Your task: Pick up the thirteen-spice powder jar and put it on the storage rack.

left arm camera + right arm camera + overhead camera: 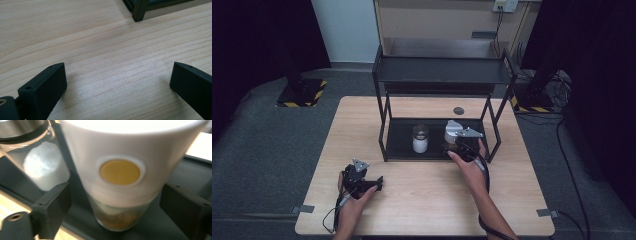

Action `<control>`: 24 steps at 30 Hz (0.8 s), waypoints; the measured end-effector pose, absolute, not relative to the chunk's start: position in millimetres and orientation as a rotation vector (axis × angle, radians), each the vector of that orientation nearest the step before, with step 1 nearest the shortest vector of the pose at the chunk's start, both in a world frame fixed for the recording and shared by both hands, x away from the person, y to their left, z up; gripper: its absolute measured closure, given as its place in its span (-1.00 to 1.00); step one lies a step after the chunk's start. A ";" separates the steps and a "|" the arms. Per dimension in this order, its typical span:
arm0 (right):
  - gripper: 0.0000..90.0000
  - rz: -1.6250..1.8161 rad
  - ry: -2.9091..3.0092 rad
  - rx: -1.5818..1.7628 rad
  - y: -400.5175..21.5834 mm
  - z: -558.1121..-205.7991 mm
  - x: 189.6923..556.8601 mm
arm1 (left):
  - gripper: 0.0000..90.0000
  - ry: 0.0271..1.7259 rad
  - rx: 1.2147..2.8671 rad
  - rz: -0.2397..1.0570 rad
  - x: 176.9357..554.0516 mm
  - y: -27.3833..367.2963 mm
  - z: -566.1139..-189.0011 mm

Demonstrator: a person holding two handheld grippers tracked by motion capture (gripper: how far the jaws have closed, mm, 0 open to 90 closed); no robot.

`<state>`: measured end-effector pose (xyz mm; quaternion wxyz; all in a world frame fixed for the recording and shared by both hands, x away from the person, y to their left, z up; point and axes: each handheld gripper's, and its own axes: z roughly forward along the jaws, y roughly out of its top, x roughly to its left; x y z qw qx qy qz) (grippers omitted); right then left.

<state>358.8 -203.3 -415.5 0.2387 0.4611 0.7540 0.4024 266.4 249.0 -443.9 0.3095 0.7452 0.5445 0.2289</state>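
A grinder-like jar with a tall white cap (pixel 120 152), a yellow round spot and a glass base holding brownish bits stands on the lower shelf of a black rack (pixel 402 145). It shows as the white-capped jar (pixel 452 131) in the high view. My right gripper (pixel 116 197) is open, one jaw on each side of this jar, with a gap at both. Beside it stands a glass jar with white grains (pixel 420 139), also seen as the glass jar (pixel 42 167). My left gripper (pixel 377 182) rests low over the table, open with nothing in it (pixel 118 75).
The rack has an upper shelf (pixel 442 70) above the jars and thin posts at its corners; one rack foot (pixel 138 12) stands ahead of the left gripper. A round dark cap (pixel 458 110) sits in the wooden tabletop (pixel 427 200) behind the rack.
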 end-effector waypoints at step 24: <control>-0.90 1.085 2.248 1.102 -228.5 -404.7 300.8 | -1.00 1.439 1.968 0.601 266.8 249.4 -443.9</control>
